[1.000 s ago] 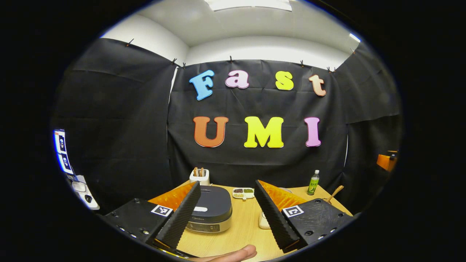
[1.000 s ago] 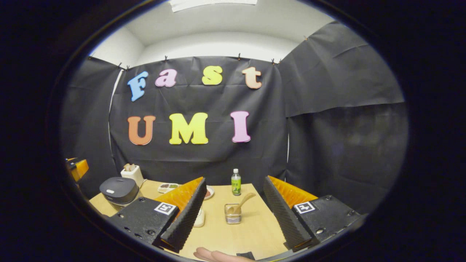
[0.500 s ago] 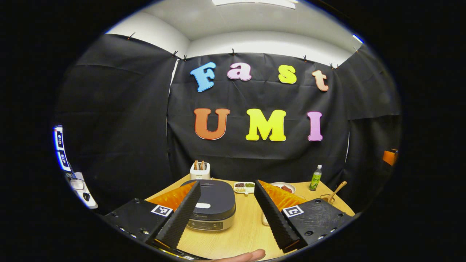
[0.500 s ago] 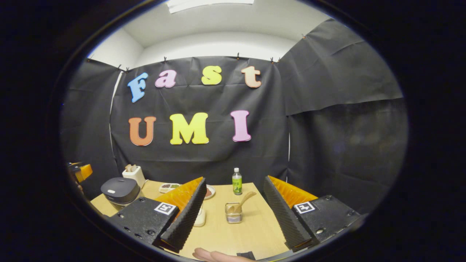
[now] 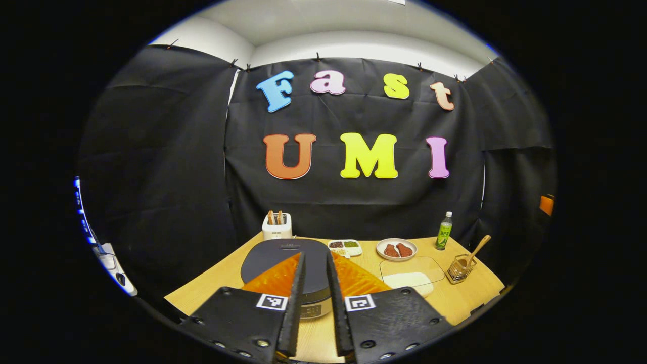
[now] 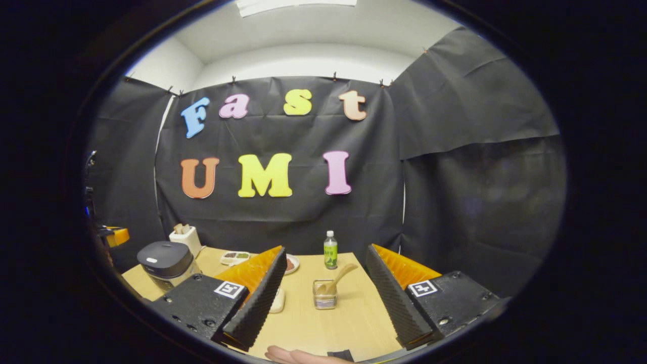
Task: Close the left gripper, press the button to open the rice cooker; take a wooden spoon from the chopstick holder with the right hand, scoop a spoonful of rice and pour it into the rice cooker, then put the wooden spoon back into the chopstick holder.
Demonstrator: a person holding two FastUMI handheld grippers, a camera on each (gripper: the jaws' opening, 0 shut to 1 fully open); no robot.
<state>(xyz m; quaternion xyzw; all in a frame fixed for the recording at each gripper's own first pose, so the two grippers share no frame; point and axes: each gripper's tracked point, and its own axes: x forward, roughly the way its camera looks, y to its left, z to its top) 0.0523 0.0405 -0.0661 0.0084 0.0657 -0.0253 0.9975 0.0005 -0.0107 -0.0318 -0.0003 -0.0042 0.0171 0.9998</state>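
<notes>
One rice cooker (image 5: pixel 284 259), one wooden spoon (image 5: pixel 477 248), one bottle (image 5: pixel 444 231).

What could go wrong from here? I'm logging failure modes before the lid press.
1. The left hand-held gripper is shut, but it sits above the closed rice cooker with the button hidden behind its fingers; a press could miss.
2. The wooden spoon leans in the small chopstick holder; pulling it at an angle might tip the holder.
3. The green bottle stands just behind the holder and could be knocked.

Your wooden table (image 5: pixel 470 298) carries the rice cooker (image 5: pixel 285 258), toaster (image 5: pixel 277 226), divided dish (image 5: pixel 344 247), plate (image 5: pixel 397 248), bottle (image 5: pixel 444 231), rice container (image 5: pixel 412 272) — chopstick holder (image 6: pixel 324 294) with wooden spoon (image 6: pixel 339 278).
</notes>
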